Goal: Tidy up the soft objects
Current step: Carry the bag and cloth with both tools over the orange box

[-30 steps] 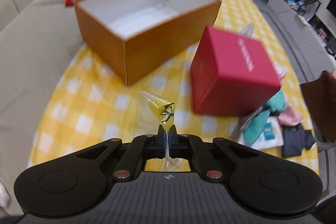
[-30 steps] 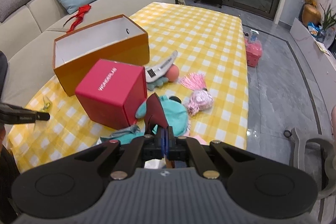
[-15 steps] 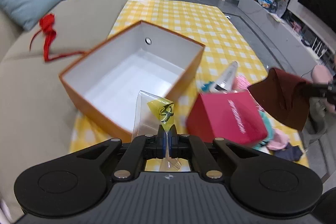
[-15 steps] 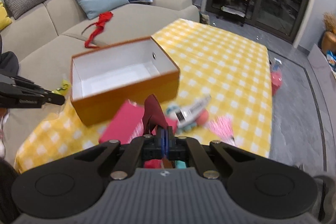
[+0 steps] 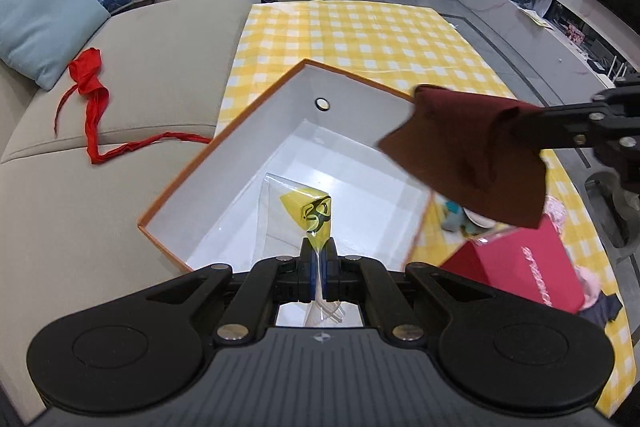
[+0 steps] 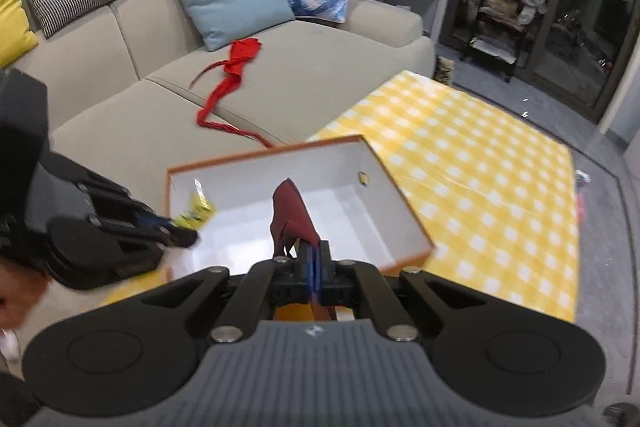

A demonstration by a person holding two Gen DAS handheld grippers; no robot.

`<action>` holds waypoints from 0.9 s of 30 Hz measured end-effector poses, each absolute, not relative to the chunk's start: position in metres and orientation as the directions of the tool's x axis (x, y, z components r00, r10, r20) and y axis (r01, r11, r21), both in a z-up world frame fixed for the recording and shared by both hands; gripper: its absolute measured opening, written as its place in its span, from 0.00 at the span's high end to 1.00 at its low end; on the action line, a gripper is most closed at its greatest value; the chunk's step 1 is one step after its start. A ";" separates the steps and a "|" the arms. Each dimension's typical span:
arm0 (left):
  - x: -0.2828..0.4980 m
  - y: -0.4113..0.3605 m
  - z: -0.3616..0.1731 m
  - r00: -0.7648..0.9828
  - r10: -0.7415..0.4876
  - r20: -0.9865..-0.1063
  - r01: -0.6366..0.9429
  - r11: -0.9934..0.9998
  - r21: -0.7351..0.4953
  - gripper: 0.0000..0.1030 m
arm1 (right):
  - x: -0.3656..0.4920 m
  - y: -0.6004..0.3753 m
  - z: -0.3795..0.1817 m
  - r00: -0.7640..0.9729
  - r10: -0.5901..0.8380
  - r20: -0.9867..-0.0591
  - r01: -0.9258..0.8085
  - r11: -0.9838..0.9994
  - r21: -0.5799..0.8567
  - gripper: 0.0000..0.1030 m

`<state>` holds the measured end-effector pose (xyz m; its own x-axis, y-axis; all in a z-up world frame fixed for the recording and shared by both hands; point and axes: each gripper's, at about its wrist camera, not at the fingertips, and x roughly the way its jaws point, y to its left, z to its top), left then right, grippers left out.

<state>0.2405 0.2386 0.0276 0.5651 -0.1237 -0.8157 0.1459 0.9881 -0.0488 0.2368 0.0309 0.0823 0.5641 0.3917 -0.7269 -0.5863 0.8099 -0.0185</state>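
Two claws hang over one open orange box (image 5: 224, 163) on the yellow-checked table (image 5: 360, 35): the right claw (image 6: 314, 259), pinching a maroon cloth (image 6: 292, 215), sits above the near rim; the left claw (image 5: 319, 259), clamping a clear yellow-printed packet (image 5: 310, 211), is nearer the white floor, unobstructed below.

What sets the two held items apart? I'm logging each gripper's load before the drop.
The clear packet in the left gripper is see-through plastic with a yellow printed piece inside; the maroon cloth in the right gripper is opaque, plain fabric. The packet looks smaller and stands stiffly; the cloth looks larger and droops in folds. Both are pinched by shut fingers above the open orange box.
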 end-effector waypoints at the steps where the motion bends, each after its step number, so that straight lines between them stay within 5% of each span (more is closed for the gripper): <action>1: 0.243 0.242 0.026 0.568 -0.122 -0.814 0.140 0.989 -0.051 0.98 | 0.241 0.038 0.080 0.556 0.403 -0.727 -0.590 0.807 -0.004 1.00; 20: 0.281 0.258 -0.037 0.480 -0.158 -0.863 0.185 0.980 -0.077 0.97 | 0.322 0.091 -0.034 0.235 0.528 -0.816 -0.434 0.809 0.397 1.00; 27: 0.287 0.250 -0.053 0.434 -0.168 -0.885 0.213 0.974 -0.081 0.97 | 0.322 0.105 -0.061 0.194 0.421 -0.886 -0.497 0.821 0.281 1.00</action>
